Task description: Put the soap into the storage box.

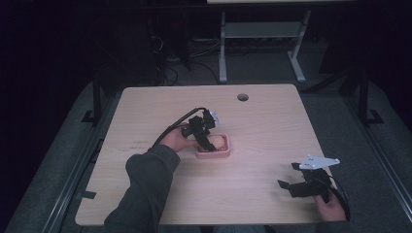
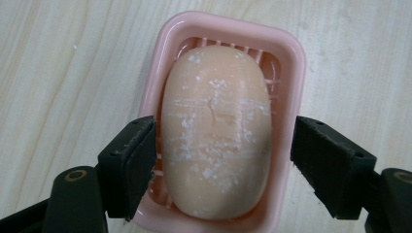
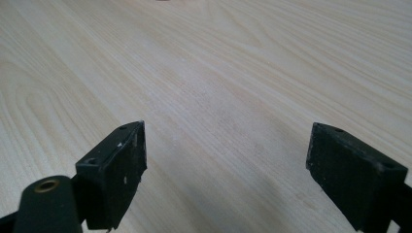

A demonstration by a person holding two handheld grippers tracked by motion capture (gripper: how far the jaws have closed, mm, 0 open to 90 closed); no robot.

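That soap bar [image 2: 216,131] in the pink dish [image 2: 291,48] mid-tabletop looks hard, slick and chalky, so with your left gripper [image 2: 223,150] fingers spread around it, pinch its long sides squarely; right gripper [image 3: 226,170] fingers are spread too.

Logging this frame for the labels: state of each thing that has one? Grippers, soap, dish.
left gripper: open, jaws either side of the soap, left pad close against it, right pad apart from it
right gripper: open, nothing between the jaws, over bare table
soap bar: lying in the dish, not lifted, white scuffs on top
soap dish: upright on the table, holding the soap
table: bare wood apart from the dish
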